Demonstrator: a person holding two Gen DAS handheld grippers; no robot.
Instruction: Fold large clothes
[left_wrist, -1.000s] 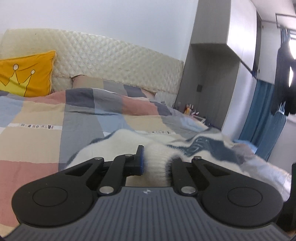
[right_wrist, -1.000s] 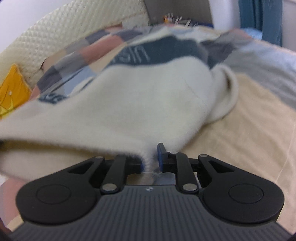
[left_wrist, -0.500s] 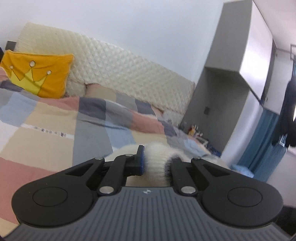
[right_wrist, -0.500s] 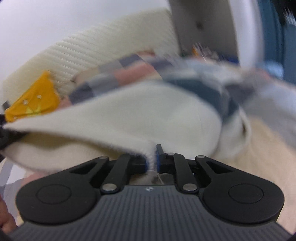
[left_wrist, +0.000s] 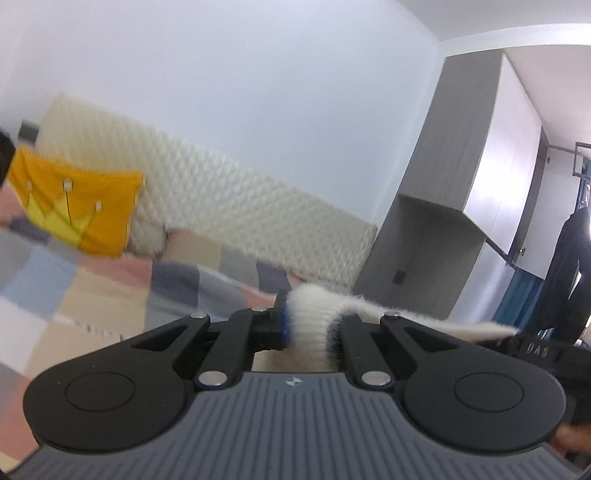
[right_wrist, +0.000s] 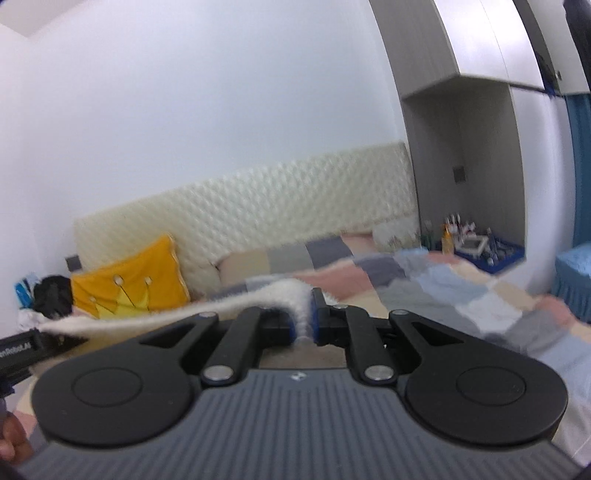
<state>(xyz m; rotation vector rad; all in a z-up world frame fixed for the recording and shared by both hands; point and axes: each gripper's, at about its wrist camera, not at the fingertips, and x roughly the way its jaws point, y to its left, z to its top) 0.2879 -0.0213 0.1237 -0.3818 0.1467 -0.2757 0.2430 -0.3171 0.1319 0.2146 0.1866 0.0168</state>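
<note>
The bed (right_wrist: 461, 291), spread with a patchwork quilt (left_wrist: 92, 291) in grey, pink, beige and blue, fills the lower part of both views, and a padded cream headboard (right_wrist: 295, 192) is seen behind it at about 12 o'clock. A grey wardrobe (left_wrist: 458, 177) is placed at 3 o'clock in the left view. A yellow cushion (right_wrist: 129, 284) with a crown motif is propped against the headboard, at 9 o'clock from the right tongs.

The fluffy white garment (right_wrist: 155, 314) is held clear of the quilt, its top edge stretched as a taut band between the two tools. It is judged to be held up this way so that the body can hang free and be straightened before a fold is laid; the hanging part is hidden below both cameras.

The left tongs (left_wrist: 312, 321) are clamped on a thick bunch of the white pile, with the band running off toward 3 o'clock. The right tongs (right_wrist: 303, 314) are pinched together on a thinner edge of the same cloth, which trails away toward 9 o'clock
</note>
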